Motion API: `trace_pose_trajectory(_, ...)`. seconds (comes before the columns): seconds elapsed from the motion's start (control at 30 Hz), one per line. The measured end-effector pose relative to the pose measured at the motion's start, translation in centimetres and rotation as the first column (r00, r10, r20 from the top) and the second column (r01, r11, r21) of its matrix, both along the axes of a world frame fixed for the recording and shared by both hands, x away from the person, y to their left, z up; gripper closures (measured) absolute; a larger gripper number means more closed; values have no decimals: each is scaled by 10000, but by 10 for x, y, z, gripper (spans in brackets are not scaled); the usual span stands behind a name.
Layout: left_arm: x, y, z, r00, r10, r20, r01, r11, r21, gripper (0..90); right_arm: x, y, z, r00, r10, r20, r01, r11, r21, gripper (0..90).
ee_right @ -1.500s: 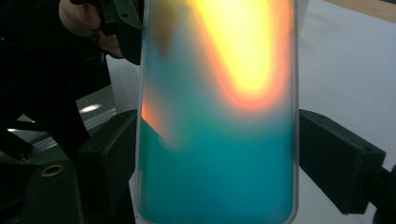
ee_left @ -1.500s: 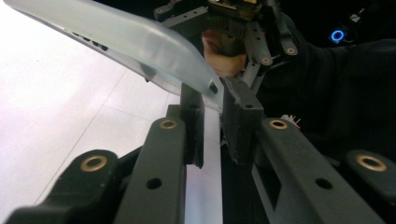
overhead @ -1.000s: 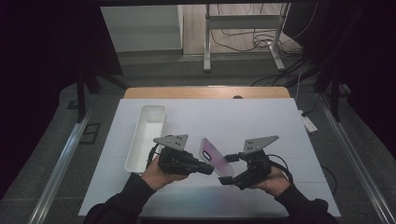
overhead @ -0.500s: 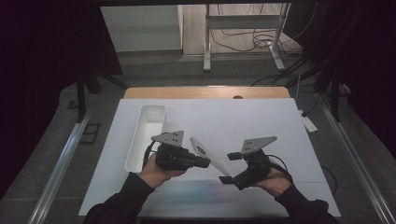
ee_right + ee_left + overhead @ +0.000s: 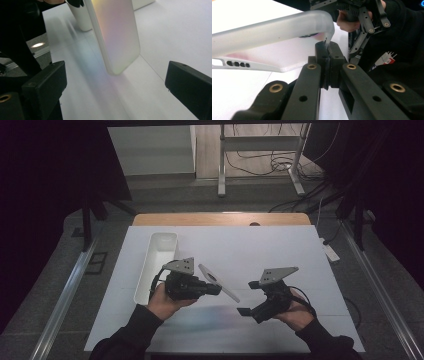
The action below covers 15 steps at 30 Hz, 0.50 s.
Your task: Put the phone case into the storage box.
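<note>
The left claw (image 5: 216,290) pinches a translucent phone case (image 5: 218,282) by one edge, holding it tilted above the white counter (image 5: 280,255), right of the white bin (image 5: 156,262). The right claw (image 5: 249,297), near the case's free end, is spread wide. If a handover is meant, its jaws should close squarely on that end before the left lets go.

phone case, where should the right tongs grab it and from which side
Probably the free lower end of the phone case, approached straight on with the open right tongs. The left tongs already pinch one rim corner, so the case hangs in the air as a thin slab whose flat faces suit opposing jaws.
</note>
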<state>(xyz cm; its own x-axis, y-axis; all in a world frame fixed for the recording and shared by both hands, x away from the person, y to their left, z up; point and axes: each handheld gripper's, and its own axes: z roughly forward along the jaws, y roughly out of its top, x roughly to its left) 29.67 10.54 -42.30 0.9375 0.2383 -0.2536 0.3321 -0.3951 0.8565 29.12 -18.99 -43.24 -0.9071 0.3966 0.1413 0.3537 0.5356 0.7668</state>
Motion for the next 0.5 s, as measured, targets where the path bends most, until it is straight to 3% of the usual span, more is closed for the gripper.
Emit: trace_pose_trajectory(0.5, 4, 5, 3, 9961, 829, 318, -847, 9946, 600, 884, -2, -9, -4, 9966, -803, 178, 813, 9948, -609, 1)
